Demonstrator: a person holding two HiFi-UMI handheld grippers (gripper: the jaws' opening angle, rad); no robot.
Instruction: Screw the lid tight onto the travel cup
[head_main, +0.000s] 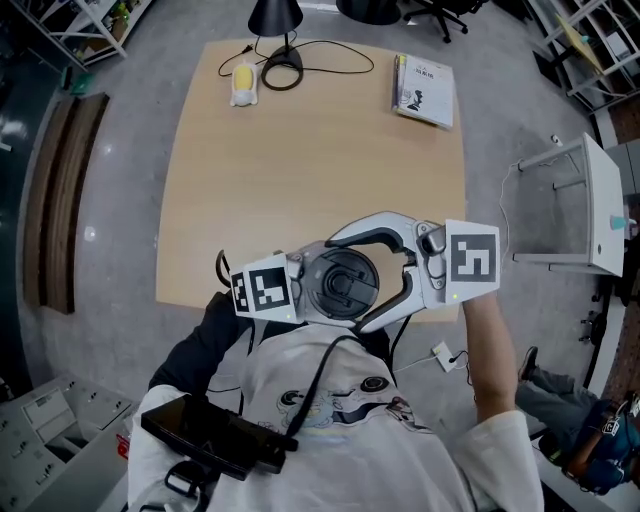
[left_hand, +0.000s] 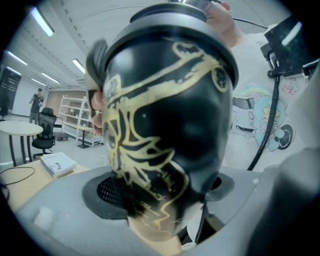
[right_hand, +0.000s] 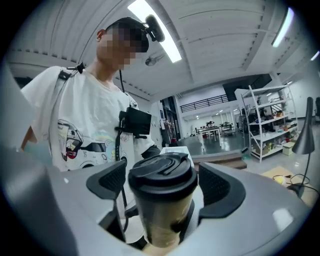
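Wood table (head_main: 300, 180) on grey floor (head_main: 130, 200), desk lamp (head_main: 275, 15), shelving (right_hand: 267, 120) in bkgd.

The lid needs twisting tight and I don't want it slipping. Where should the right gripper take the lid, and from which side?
Probably best to take the lid by its round side wall, a pad on each opposite side, the right gripper coming level from the person's right. That wall is even all round; its top has raised ridges. The left gripper clamps the travel cup body below.
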